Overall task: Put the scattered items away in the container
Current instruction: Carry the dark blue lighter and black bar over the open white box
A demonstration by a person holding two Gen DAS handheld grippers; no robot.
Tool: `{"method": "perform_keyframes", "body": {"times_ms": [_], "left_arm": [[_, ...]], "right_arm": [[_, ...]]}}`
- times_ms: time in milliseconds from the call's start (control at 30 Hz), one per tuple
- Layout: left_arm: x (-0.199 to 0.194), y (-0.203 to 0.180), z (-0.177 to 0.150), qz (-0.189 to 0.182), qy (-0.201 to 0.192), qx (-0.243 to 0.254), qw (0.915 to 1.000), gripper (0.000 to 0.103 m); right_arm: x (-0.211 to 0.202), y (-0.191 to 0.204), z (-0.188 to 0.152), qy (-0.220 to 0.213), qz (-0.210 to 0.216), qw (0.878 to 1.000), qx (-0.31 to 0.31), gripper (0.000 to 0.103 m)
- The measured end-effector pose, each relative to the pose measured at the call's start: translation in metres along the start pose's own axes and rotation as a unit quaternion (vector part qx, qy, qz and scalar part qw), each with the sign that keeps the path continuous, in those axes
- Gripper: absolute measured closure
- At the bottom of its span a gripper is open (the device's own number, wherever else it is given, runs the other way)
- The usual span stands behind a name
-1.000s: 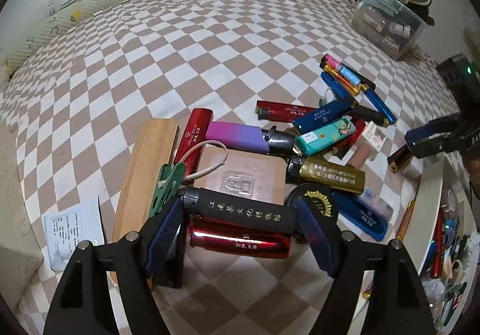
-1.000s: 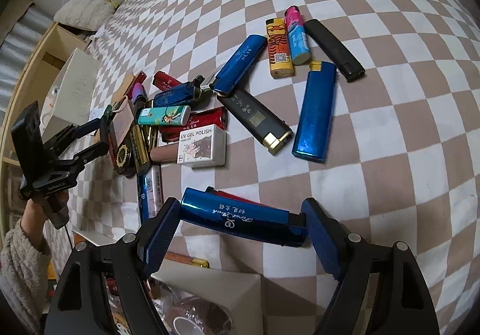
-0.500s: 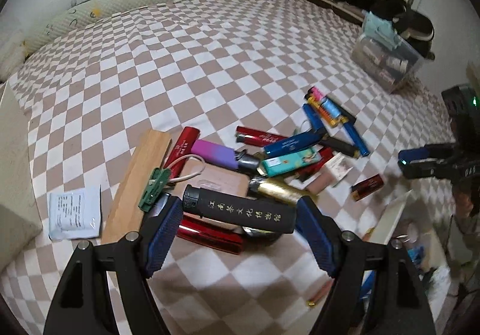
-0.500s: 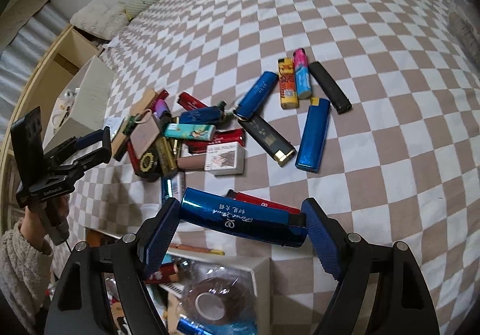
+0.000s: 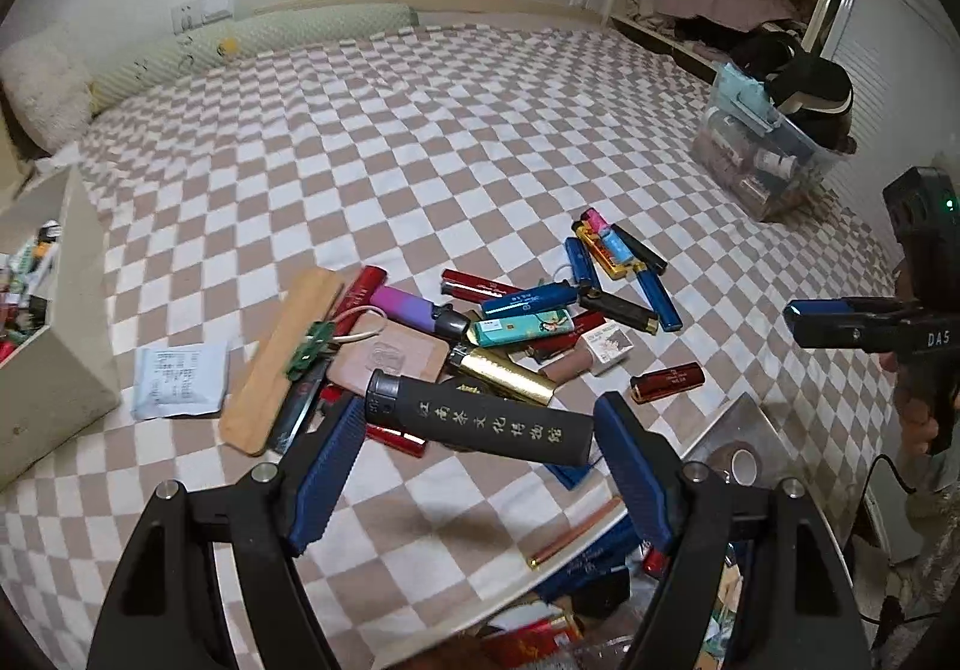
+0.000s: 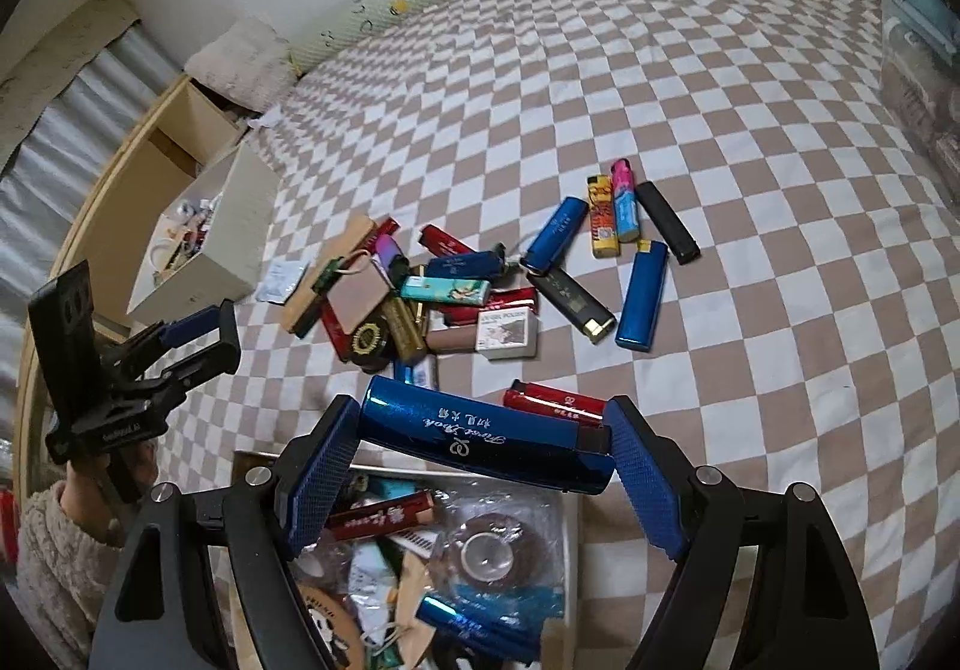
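Observation:
My left gripper [image 5: 480, 433] is shut on a black lighter [image 5: 480, 421] with white characters, held above the near edge of the pile. My right gripper [image 6: 480, 448] is shut on a shiny blue lighter [image 6: 486, 439], held over the far rim of the white container [image 6: 573, 514], which holds tape, lighters and clutter. A pile of lighters [image 6: 456, 286] and small items lies on the checkered bedspread; it also shows in the left wrist view [image 5: 516, 310]. A red lighter [image 6: 555, 406] lies just beyond the container. The container's corner [image 5: 735, 418] shows under my left gripper.
A white open box [image 6: 240, 226] with small items stands at the left of the pile, also in the left wrist view [image 5: 72, 328]. A clear plastic bin [image 5: 768, 159] sits far right. A wooden strip [image 5: 282, 364] and a white packet [image 5: 180, 379] lie beside the pile.
Both grippers have lifted and pulled back from the pile with their lighters. The right gripper now hangs over the container; the left is higher above the bedspread.

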State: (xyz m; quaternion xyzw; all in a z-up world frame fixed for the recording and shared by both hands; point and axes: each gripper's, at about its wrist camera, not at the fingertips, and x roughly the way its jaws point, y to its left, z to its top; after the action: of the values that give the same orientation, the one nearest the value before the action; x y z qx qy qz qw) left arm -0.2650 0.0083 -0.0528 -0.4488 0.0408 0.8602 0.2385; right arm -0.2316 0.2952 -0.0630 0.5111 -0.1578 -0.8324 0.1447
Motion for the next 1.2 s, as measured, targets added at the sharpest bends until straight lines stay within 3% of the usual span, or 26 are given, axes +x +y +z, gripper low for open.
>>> {"method": "perform_keyframes", "body": {"times_ms": [367,867,1200], "left_arm": [[-0.054,-0.002,-0.021,0.006,-0.035,-0.038,0.9986,0.025],[-0.124,-0.022,-0.049,-0.005,-0.088,-0.038,0.9954,0.025],[-0.147,-0.039,-0.073,-0.015,-0.099,-0.04,0.9942,0.025]], "right_arm": [[-0.033,0.034,-0.015,-0.03,0.007,0.999,-0.031,0.021],[-0.079,0.072,-0.039,-0.068,0.037,0.996,-0.043,0.02],[-0.099,0.079,-0.063,-0.081,0.046,0.995,-0.038,0.021]]}}
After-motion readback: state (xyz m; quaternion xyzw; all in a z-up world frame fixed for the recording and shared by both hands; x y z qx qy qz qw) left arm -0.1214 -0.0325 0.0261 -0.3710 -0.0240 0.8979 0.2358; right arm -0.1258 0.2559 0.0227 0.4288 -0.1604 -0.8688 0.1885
